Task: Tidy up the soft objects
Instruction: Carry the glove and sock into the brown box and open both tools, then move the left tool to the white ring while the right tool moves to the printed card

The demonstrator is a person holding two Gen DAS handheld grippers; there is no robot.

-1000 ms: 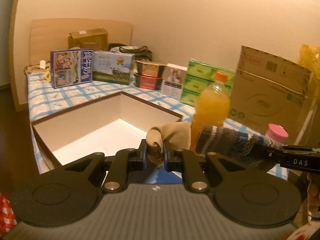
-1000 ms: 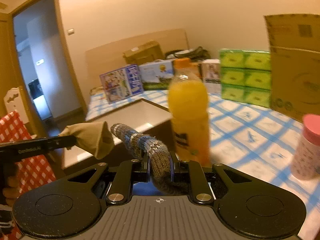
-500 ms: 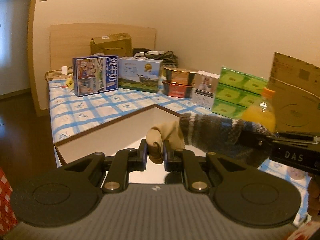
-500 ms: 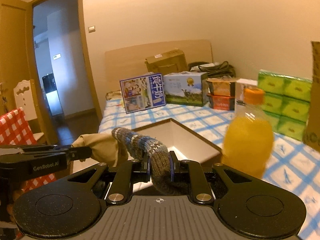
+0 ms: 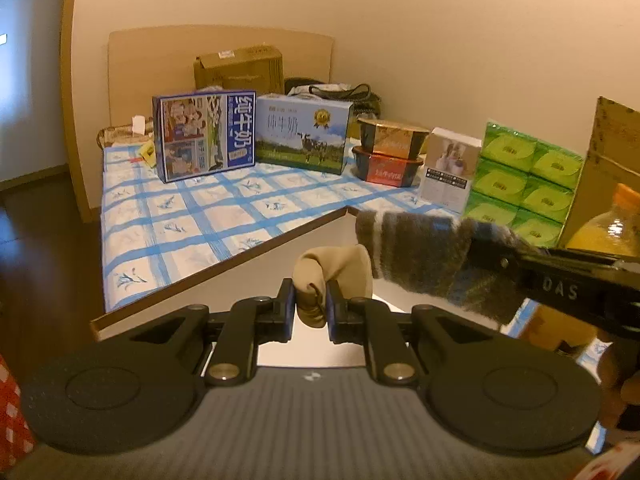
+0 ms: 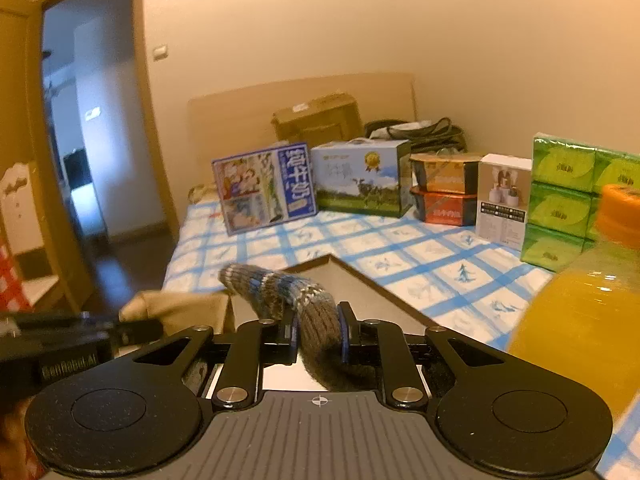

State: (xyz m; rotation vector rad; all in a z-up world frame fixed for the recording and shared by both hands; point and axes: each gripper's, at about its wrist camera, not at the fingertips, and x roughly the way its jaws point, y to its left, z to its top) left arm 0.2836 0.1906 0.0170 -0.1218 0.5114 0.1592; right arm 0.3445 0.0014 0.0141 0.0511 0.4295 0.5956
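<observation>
Your left claw (image 5: 310,309) is nearly closed, its pads pinching a bunched beige sock (image 5: 334,272) that stands up out of the pinch. Your right claw (image 6: 319,335) has the striped knit sock (image 6: 280,292) between its jaws, and those jaws are opening at this moment; the knit is still seated between the pads, with its toe arching out ahead and its other end sagging below the claw.

Take the open white-lined box (image 5: 224,276) on the worktop (image 5: 168,216) as your landmark. Both socks hang over it, near its far corner, the striped one just right of the beige one and slightly higher. The orange juice bottle (image 6: 580,312) stands close to the right of the box, right beside your right claw.

What could go wrong from here:
- The knit sock looks clingy; it may snag on a pad as the jaws spread and drag back out of the box when you withdraw.
- Its long toe reaches toward the far rim, so it could drape over the edge rather than drop inside.
- The two socks sit close together; a release while they touch may tangle them, or tug the beige one askew in your left claw.
- A sideways swing of your right claw could knock the bottle over.
</observation>
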